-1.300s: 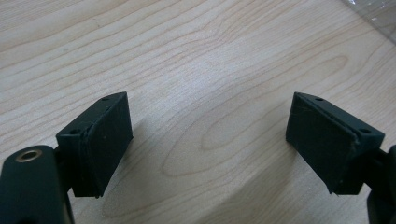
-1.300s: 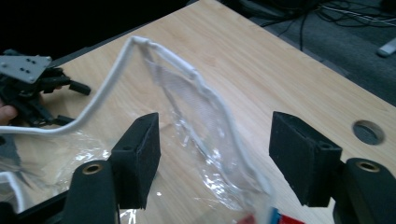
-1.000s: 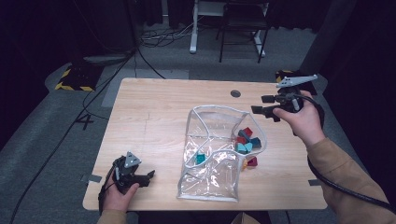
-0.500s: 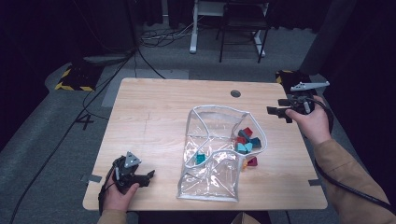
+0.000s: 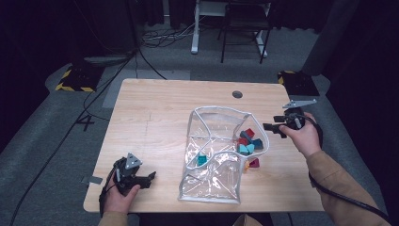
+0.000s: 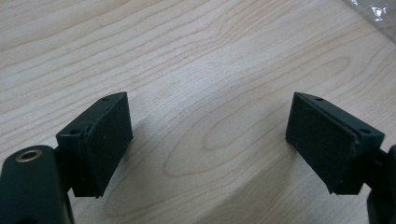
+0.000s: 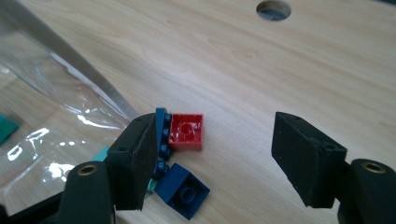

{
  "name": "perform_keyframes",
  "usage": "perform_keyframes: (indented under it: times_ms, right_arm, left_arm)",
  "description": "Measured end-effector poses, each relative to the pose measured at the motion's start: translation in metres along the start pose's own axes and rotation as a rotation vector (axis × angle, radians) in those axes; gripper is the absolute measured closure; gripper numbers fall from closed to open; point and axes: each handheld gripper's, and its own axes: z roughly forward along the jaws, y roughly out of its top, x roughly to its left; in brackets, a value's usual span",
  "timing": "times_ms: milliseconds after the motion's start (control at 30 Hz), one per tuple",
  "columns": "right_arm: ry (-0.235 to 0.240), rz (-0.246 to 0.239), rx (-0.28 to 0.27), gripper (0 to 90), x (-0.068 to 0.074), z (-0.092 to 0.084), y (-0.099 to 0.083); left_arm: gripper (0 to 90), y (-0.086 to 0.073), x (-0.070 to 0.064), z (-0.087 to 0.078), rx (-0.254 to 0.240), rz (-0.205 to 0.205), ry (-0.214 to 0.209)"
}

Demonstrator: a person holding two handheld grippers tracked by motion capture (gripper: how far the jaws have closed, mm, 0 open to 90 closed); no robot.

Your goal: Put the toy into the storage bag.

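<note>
- Two black jaws of the right gripper stand spread wide with nothing between them, low over the wood just beside the clear plastic bag.
- Right at the left jaw lie the bricks: a red brick, studs up, and a dark blue brick nearer the camera, both next to the bag's white-edged rim.
- Such bricks look light, hard and stiff, with smooth, rather slick sides; my judgement is that a pinch across two flat opposite sides of the red one holds best, pads square to the faces.
- By contrast the bag looks soft, thin and crinkly, likely to shift or snag if a jaw catches its rim.
- Away from the bag, toward the round hole in the table, bare wood gives open room.
- Beyond the bag's far side from this gripper, the left gripper rests near the table's near edge, jaws spread and empty, well apart from the bag.
</note>
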Motion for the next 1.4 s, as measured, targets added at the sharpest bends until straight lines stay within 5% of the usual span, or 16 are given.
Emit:
perform_keyframes:
  times_ms: [533, 1067, 1267, 1400]
  right_arm:
    - [0.041, 0.025, 0.075, 32.3, 0.006, 0.04, -0.046]
    - [0.046, 0.021, 0.117, 32.6, 0.008, 0.059, -0.061]
    - [0.024, -0.003, 0.113, 39.4, 0.008, 0.064, -0.061]
    - [0.009, -0.043, 0.13, 56.0, 0.009, 0.062, -0.059]
  left_arm:
    - [14.8, 0.0, 0.0, 0.0, -0.001, -0.002, 0.0]
    - [14.8, 0.0, 0.0, 0.0, 0.0, -0.002, 0.0]
    - [14.9, 0.0, 0.0, 0.0, 0.0, -0.001, 0.001]
    - [14.8, 0.0, 0.0, 0.0, 0.0, -0.001, 0.0]
